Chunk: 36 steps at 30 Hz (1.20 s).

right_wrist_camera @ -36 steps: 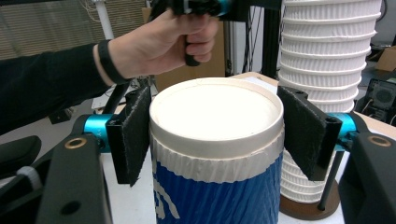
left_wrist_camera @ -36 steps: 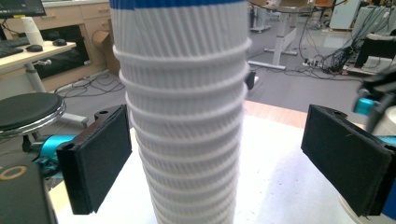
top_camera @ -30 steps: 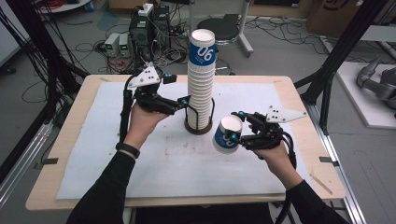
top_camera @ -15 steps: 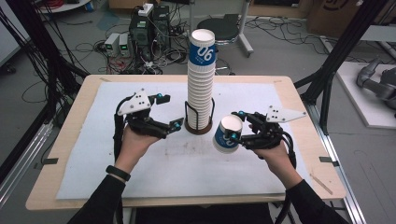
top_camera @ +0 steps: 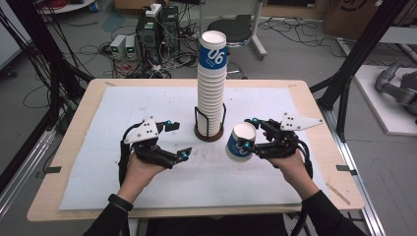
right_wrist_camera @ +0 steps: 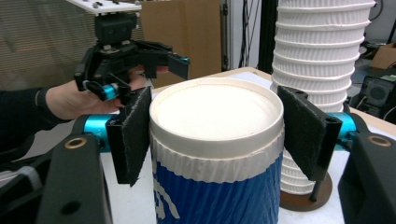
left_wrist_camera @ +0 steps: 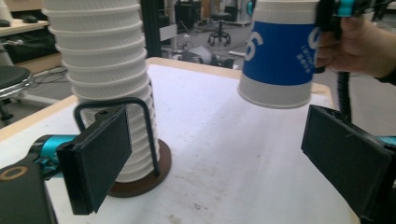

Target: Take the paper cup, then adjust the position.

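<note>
A tall stack of white paper cups (top_camera: pixel 211 88) stands in a black wire holder (top_camera: pixel 209 132) at the table's middle; the top cup has a blue band. My right gripper (top_camera: pixel 249 137) is shut on a single blue-banded cup (top_camera: pixel 239 145), held above the mat just right of the stack. In the right gripper view both pads (right_wrist_camera: pixel 133 135) press its rim (right_wrist_camera: pixel 217 140). My left gripper (top_camera: pixel 179 140) hovers low, left of the stack, jaws wide open with nothing between them. The left gripper view has the stack (left_wrist_camera: pixel 107 70) behind its left pad (left_wrist_camera: pixel 98 158) and the held cup (left_wrist_camera: pixel 280 56) ahead.
A white mat (top_camera: pixel 147 105) covers the wooden table (top_camera: pixel 74 147). Black frame posts, cables and electronics stand on the floor behind the table. Free mat lies in front of the stack and along both sides.
My left gripper has drawn back from the stack, down and toward the person, still open. The right gripper has stayed put with the cup.
</note>
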Tool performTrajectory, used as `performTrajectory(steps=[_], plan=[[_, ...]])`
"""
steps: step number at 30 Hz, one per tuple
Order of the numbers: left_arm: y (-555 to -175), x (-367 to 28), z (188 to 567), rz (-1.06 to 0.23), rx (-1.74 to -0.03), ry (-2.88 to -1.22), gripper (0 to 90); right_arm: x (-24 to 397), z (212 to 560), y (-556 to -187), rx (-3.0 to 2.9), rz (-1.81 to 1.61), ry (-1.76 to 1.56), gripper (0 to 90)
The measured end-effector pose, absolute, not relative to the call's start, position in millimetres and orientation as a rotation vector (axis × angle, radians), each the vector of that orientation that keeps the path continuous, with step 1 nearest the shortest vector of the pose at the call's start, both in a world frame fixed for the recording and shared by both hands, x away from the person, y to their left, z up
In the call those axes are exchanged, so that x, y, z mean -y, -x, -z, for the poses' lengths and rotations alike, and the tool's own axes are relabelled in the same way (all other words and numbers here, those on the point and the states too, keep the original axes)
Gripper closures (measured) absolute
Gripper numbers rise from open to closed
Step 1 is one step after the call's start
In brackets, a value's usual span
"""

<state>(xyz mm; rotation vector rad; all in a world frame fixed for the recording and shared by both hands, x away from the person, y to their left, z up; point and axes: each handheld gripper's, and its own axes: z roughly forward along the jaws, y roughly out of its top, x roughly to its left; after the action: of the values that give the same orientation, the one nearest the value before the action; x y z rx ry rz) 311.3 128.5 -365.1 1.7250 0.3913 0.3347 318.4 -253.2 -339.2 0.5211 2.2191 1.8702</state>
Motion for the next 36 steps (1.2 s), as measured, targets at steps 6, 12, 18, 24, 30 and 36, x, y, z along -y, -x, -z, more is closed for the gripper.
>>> performTrajectory(steps=[6, 12, 18, 24, 30, 36], plan=[[-310.4, -128.2, 369.1, -0.324, -0.388, -1.725, 8.5, 255.0, 340.4, -318.7, -2.216, -1.866, -0.518, 30.9], [-314.3, -122.6, 371.6, -0.305, -0.385, -1.722, 8.5, 256.9, 340.0, -317.8, -2.213, -1.860, -0.525, 30.9], [-315.2, -108.9, 376.3, -0.251, -0.354, -1.744, 8.5, 258.7, 339.1, -316.8, -2.209, -1.877, -0.518, 30.9], [-314.3, -98.1, 380.2, -0.188, -0.340, -1.738, 8.5, 255.9, 339.6, -316.3, -2.228, -1.892, -0.488, 30.9], [-313.4, -81.5, 386.7, -0.149, -0.314, -1.749, 8.5, 249.5, 340.1, -314.2, -2.253, -1.908, -0.462, 30.9], [-310.7, -62.5, 389.1, -0.111, -0.276, -1.749, 8.5, 243.7, 341.9, -312.0, -2.277, -1.910, -0.442, 30.9]])
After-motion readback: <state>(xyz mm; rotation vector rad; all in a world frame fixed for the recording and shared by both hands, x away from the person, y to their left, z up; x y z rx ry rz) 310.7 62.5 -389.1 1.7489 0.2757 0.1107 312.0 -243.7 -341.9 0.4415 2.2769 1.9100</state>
